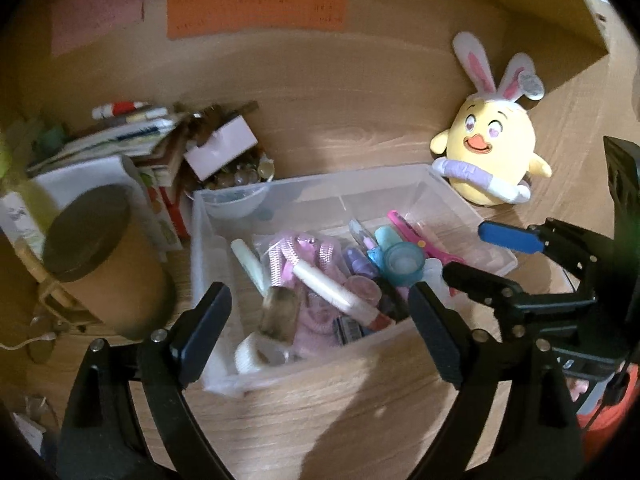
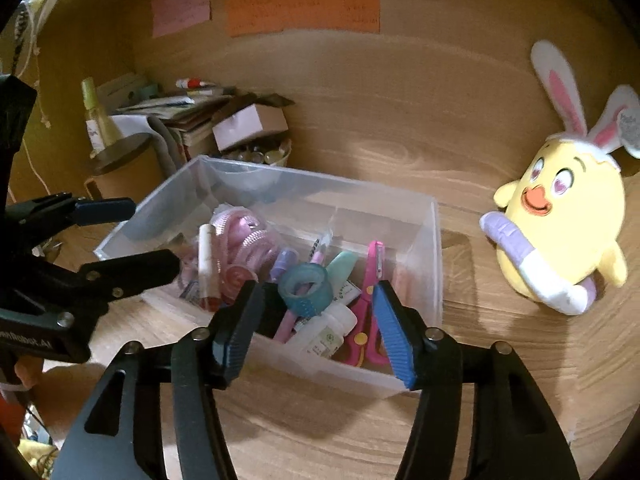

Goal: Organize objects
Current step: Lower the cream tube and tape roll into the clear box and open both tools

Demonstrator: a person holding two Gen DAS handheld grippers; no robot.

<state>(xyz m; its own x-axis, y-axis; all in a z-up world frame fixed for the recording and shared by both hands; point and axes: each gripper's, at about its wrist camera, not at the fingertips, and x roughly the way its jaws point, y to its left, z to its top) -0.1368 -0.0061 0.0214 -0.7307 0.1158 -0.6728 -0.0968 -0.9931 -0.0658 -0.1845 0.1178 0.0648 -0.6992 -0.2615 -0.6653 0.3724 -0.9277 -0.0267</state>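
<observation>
A clear plastic bin sits on the wooden desk, filled with several small items: a teal tape roll, pink scissors, a white tube, a pink hair bundle and a small white bottle. My left gripper is open and empty above the bin's near edge; it also shows in the right wrist view. My right gripper is open and empty over the bin's near right part; it also shows in the left wrist view.
A yellow chick plush with bunny ears stands right of the bin. A brown cylinder with a dark lid, stacked books and boxes and a bowl of beads crowd the left. Coloured notes hang on the back wall.
</observation>
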